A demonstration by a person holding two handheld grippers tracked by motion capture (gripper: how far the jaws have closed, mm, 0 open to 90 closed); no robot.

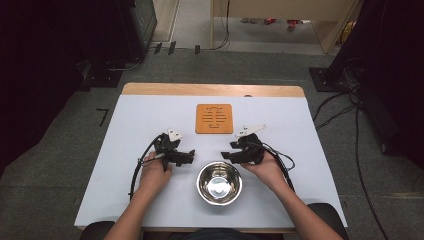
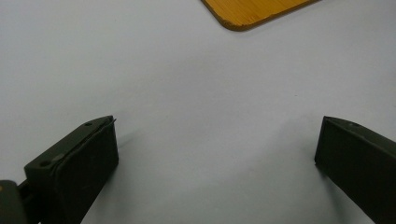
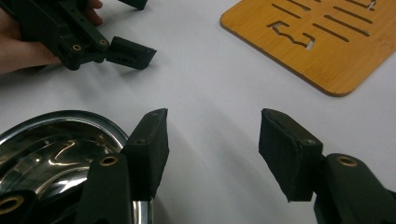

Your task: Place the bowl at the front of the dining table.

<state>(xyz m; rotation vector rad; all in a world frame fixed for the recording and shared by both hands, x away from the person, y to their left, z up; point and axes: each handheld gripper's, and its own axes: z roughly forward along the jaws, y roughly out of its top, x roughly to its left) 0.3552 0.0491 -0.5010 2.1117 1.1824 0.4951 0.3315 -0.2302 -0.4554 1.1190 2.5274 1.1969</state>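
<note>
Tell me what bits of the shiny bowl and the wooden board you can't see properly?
- Bowl, right gripper view: cut off by the bottom and left edges, partly hidden behind the right tool.
- Wooden board, left gripper view: one corner shows; the top edge cuts the rest.
- Board's slots, high view: too small to read.

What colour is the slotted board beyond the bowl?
Orange-brown bamboo board with cut slots; clearest in the right gripper view.
</note>
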